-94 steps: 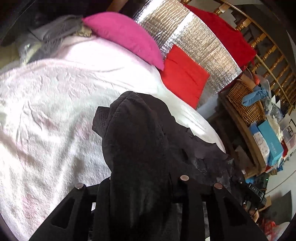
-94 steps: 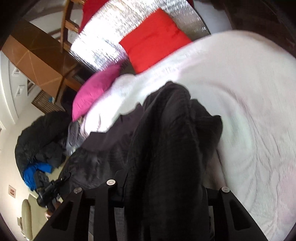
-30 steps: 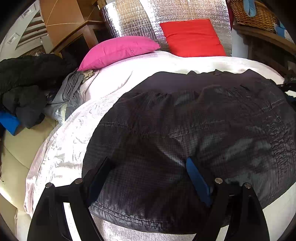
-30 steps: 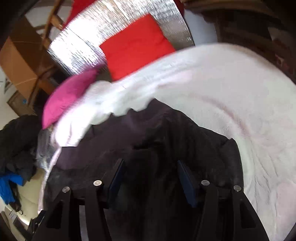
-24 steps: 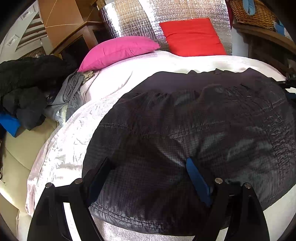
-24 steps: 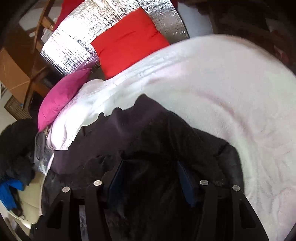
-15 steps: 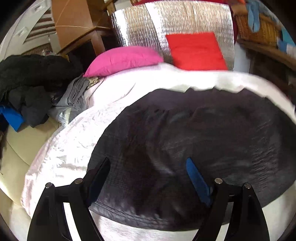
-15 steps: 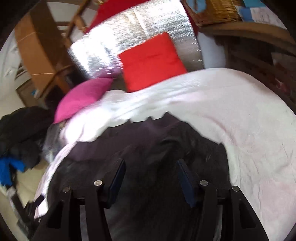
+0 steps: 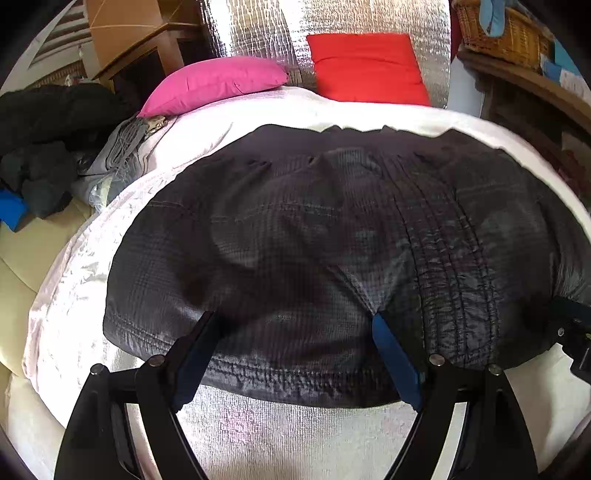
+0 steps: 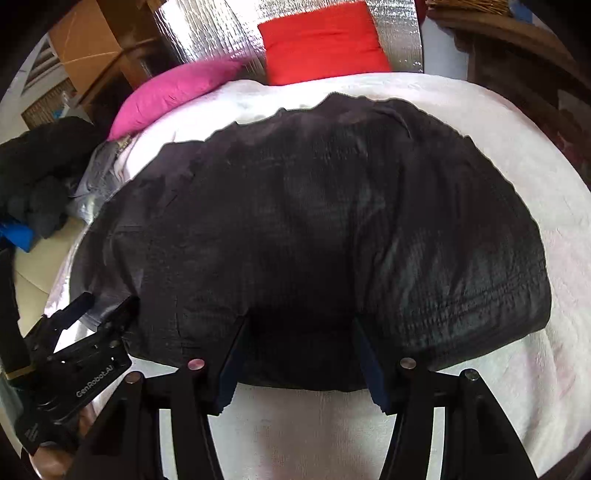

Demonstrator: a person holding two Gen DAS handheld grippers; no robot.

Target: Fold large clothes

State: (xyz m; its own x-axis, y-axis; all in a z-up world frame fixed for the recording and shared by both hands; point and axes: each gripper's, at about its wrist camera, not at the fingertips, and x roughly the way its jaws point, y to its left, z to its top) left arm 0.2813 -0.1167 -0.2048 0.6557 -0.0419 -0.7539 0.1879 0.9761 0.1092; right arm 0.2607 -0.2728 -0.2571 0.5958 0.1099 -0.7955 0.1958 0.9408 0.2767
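Jacket (image 9: 314, 236): dark, quilted, spread flat on the bed (image 9: 295, 439) with its hem at the near edge, laid out, I judge, ready for folding.
Left gripper (image 9: 295, 343): released, jaws wide over the hem.
Right gripper (image 10: 301, 339): also released (nothing pinched), over the same hem.
Beyond the jacket: pink pillow (image 9: 214, 83), red pillow (image 9: 365, 66), silver sheet (image 9: 258, 29).
Left of the jacket: a heap of dark clothes (image 9: 44, 125).

The dark garment (image 9: 332, 240) hides much of the white bed (image 9: 280, 435) beneath it. Whether the fingers (image 10: 232, 354) touch its hem is unclear. The basket (image 9: 498, 29) is cut off at the picture's edge.
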